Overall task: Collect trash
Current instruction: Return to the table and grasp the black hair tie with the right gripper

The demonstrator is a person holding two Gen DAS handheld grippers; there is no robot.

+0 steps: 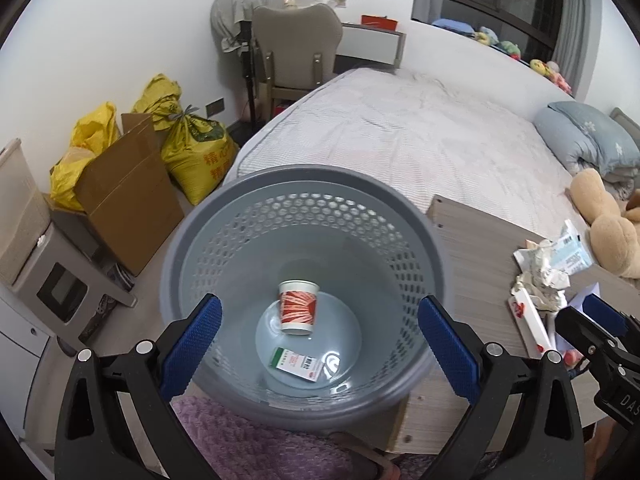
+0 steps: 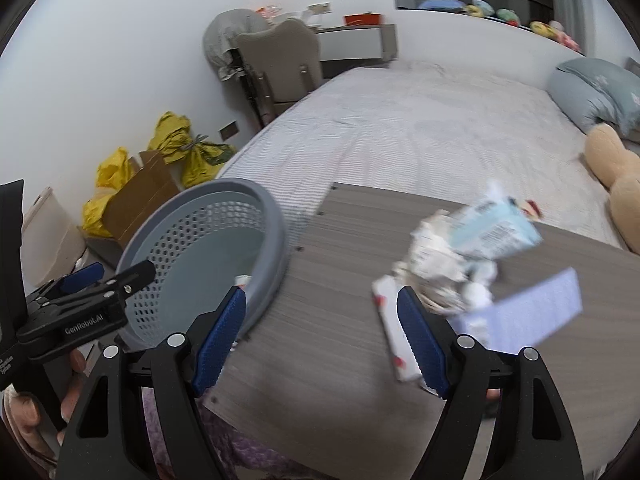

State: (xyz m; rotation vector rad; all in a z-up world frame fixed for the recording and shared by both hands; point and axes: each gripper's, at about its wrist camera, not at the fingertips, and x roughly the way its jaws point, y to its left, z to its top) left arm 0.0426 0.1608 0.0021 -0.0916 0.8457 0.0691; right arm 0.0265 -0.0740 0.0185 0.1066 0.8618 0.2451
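A grey perforated waste basket (image 1: pixel 240 248) (image 2: pixel 272 216) stands at the left edge of a wooden board. In it lie a red-and-white paper cup (image 1: pixel 298 308) and a small green-and-white box (image 1: pixel 298 364). My left gripper (image 1: pixel 320 344) is open and empty above the basket's mouth. A pile of trash lies on the board: crumpled white paper (image 1: pixel 540 276) (image 2: pixel 436 264), a pale blue packet (image 2: pixel 492 232), a long white-and-red box (image 2: pixel 390 328) and a lilac sheet (image 2: pixel 532 308). My right gripper (image 2: pixel 320 344) is open and empty over the board, left of the pile.
The wooden board (image 2: pixel 340 248) lies on a bed (image 1: pixel 400 128) with a striped sheet. A tan plush toy (image 1: pixel 608 224) and a blue duvet (image 1: pixel 592 136) lie at the right. A cardboard box (image 1: pixel 124 196), yellow sacks (image 1: pixel 196 152) and a chair (image 1: pixel 296 52) stand beyond the basket.
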